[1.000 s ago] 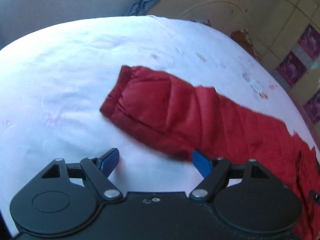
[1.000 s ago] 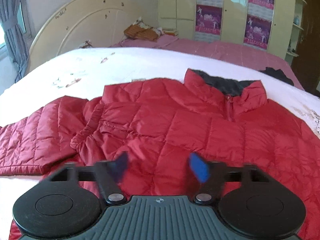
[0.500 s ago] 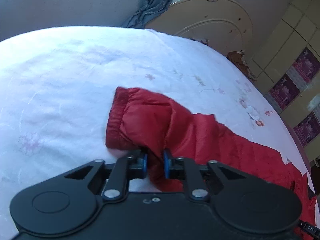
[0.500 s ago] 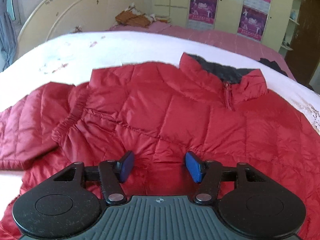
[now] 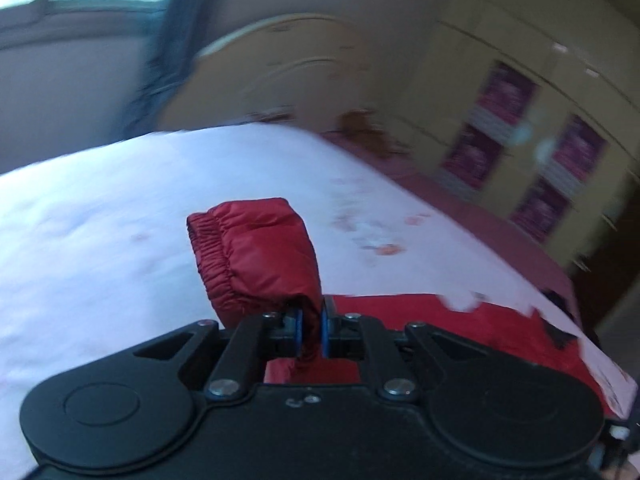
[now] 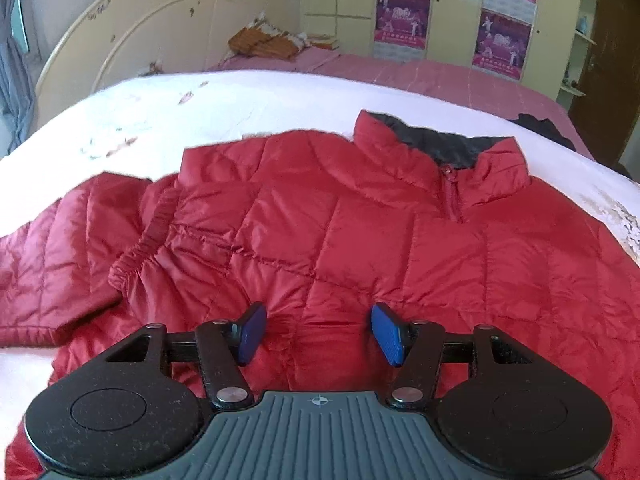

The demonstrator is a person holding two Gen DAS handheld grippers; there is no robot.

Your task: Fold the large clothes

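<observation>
1. A red quilted jacket (image 6: pixel 360 240) is spread front-up on a bed covered by a white sheet (image 6: pixel 260 100), with its dark-lined collar (image 6: pixel 440 148) turned toward the far side.
2. In the left wrist view, the left claw (image 5: pixel 311 332) is seen pressed together on red fabric just behind the elastic cuff (image 5: pixel 216 264) of one sleeve (image 5: pixel 264 256); the blue pads (image 5: pixel 298 330) are pinching a fold of it.
3. The pinched sleeve end is held up clear of the sheet, bent over above the claw, while the rest of the jacket lies flat below and to the right.
4. The left wrist picture is blurred, so finer detail of the room behind is not readable.
5. In the right wrist view, the right claw (image 6: pixel 320 334) is seen spread, with its blue pads (image 6: pixel 252 334) apart above the lower front of the jacket; nothing is pinched between them.
6. Whether those pads touch the fabric cannot be told.
7. A second elastic cuff (image 6: pixel 148 240) is seen lying across the jacket's left part in the right wrist view.
8. A cream headboard (image 6: pixel 140 32) and cupboard doors with purple posters (image 6: pixel 404 20) are seen beyond the bed.
</observation>
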